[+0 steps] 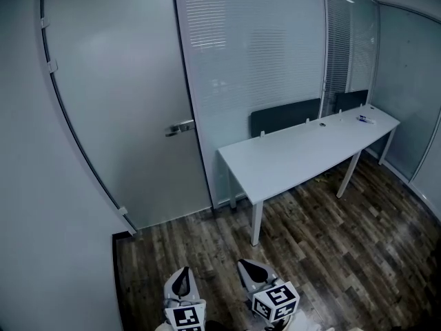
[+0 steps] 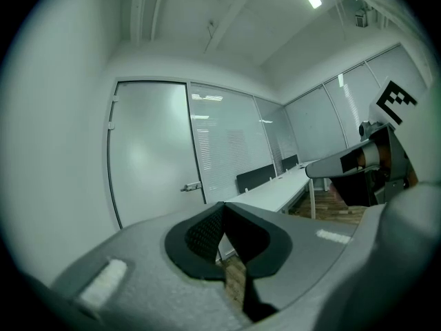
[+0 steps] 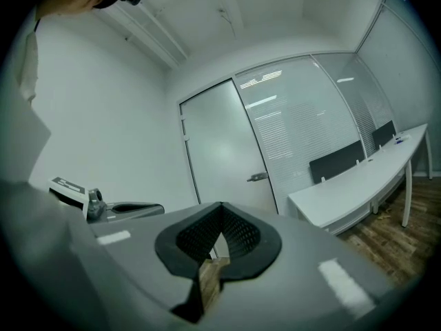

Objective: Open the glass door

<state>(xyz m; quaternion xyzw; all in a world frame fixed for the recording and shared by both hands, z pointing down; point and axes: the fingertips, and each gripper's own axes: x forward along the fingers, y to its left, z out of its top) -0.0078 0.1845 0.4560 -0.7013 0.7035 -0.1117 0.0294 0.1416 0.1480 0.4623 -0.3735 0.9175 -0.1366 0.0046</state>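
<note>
Left claw (image 2: 222,214) pressed together, empty; right claw (image 3: 220,218) likewise (tips meeting); glass door (image 1: 117,116) well apart.

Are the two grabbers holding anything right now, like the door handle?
Nothing is held. The left gripper and right gripper are both shut on nothing, well short of the door handle.

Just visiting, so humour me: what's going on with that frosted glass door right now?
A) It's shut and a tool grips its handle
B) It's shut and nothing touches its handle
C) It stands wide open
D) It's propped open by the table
B: the glass door sits closed in its frame with its handle free, while the left tool and right tool are well back from it.
</note>
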